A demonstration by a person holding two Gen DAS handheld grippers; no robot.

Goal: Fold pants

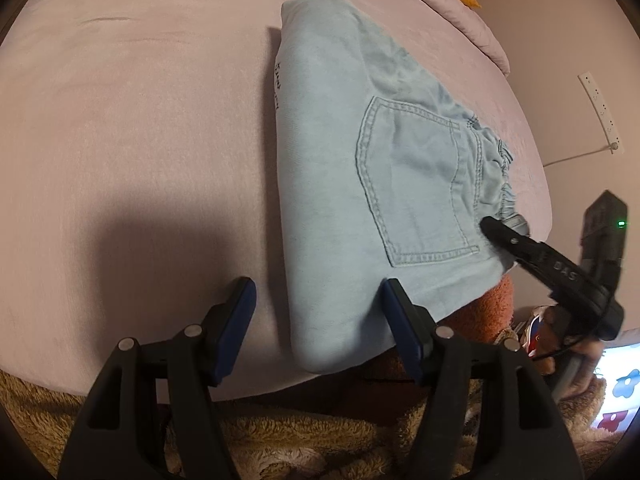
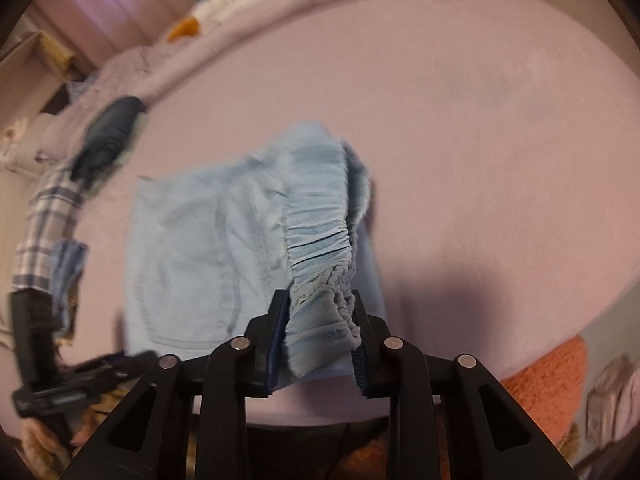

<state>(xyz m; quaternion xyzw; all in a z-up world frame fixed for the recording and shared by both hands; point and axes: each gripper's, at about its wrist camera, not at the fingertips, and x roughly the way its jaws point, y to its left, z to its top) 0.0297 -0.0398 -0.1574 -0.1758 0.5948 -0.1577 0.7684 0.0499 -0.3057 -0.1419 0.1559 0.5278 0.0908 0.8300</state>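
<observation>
Light blue denim pants [image 1: 340, 160] lie folded on a pink bed [image 1: 140, 140], back pocket up, elastic waistband toward the right. My left gripper [image 1: 318, 304] is open and empty, its jaws spread over the near folded edge of the pants. My right gripper [image 2: 318, 320] is shut on the gathered waistband [image 2: 324, 240] and lifts it off the bed. In the left wrist view it [image 1: 496, 232] reaches in from the right onto the waistband corner. The pants [image 2: 192, 260] spread out to the left in the right wrist view.
A pink duvet [image 1: 460, 4] is bunched at the far end of the bed. A power strip [image 1: 600, 112] hangs on the wall to the right. An orange fluffy item [image 2: 548, 380] and a brown fleece blanket [image 1: 280, 440] lie by the near bed edge. Plaid cloth [image 2: 52, 216] lies at left.
</observation>
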